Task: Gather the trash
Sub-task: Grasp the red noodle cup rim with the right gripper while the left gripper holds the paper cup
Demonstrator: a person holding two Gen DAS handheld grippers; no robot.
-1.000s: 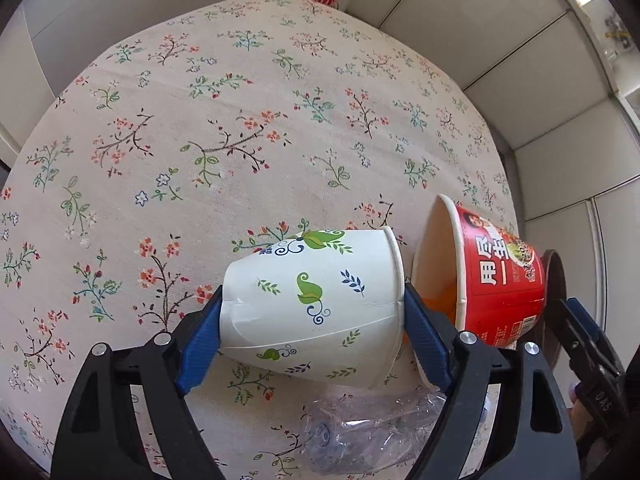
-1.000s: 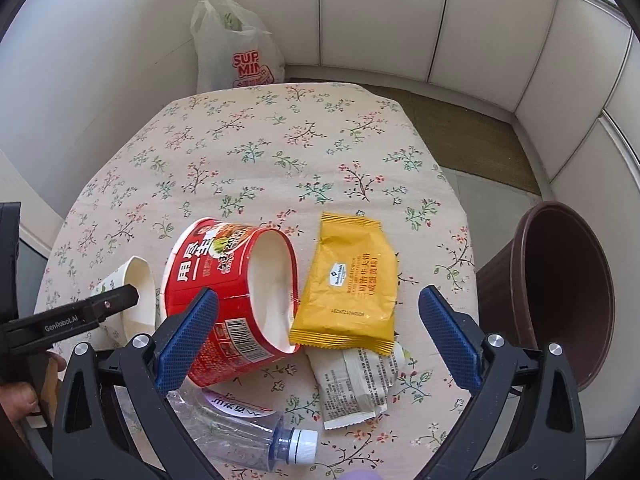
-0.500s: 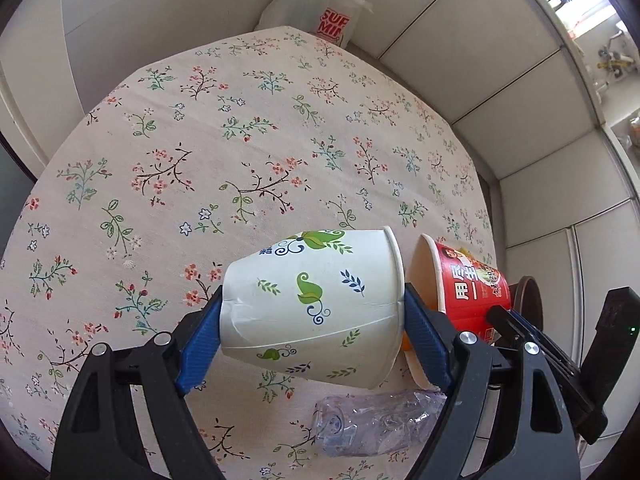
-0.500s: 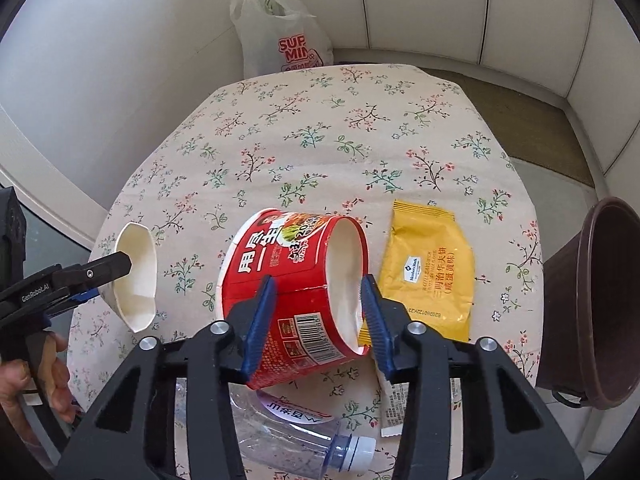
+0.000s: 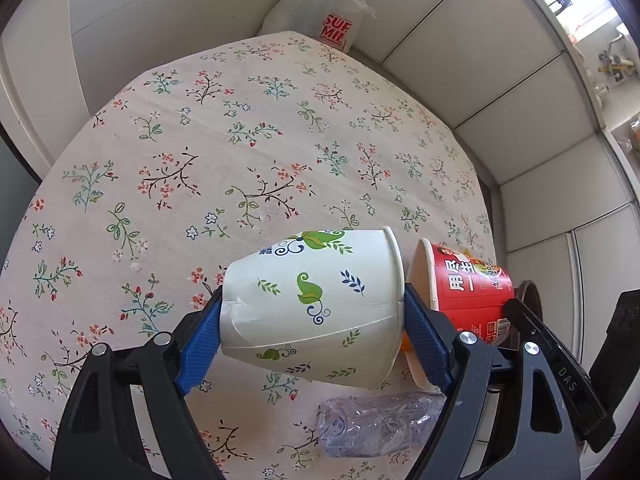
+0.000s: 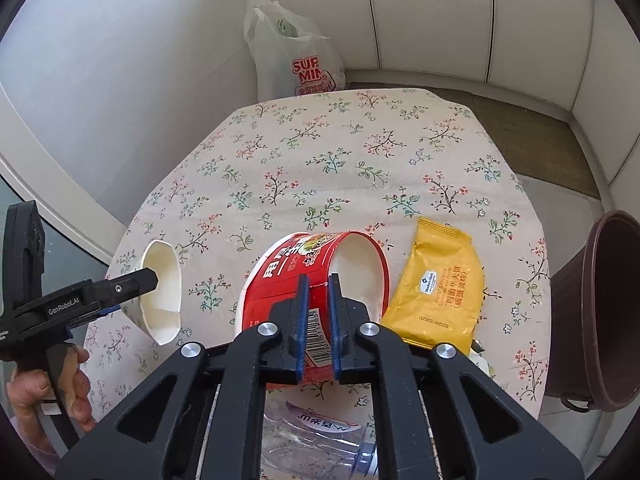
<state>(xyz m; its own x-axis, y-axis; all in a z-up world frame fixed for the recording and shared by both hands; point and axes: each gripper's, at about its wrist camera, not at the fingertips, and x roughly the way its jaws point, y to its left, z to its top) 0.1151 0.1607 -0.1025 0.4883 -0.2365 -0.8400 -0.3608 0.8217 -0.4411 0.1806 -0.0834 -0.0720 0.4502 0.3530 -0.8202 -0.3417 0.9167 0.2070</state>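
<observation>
A white paper cup (image 5: 320, 272) with green leaf prints lies sideways in my left gripper (image 5: 312, 320), whose blue pads press on its base and rim. The right wrist view shows that cup (image 6: 162, 292) with its mouth facing right, above the table's left edge. A red instant-noodle cup (image 6: 276, 280) lies on its side mid-table. My right gripper (image 6: 318, 292) is closing tight on its wall by the barcode, one pad outside and one inside. In the left wrist view the red cup (image 5: 468, 292) sits just right of the white one.
A crushed clear plastic bottle (image 6: 316, 440) lies below the red cup, a yellow snack packet (image 6: 436, 288) to its right. A brown bin (image 6: 604, 312) stands off the floral table's (image 6: 340, 140) right edge. A white shopping bag (image 6: 296, 60) sits behind. A hand (image 6: 68, 384) holds the left gripper.
My right gripper's jaws went from wide open to pinched on the red cup's wall. The left gripper rose a little with the white cup still held.
</observation>
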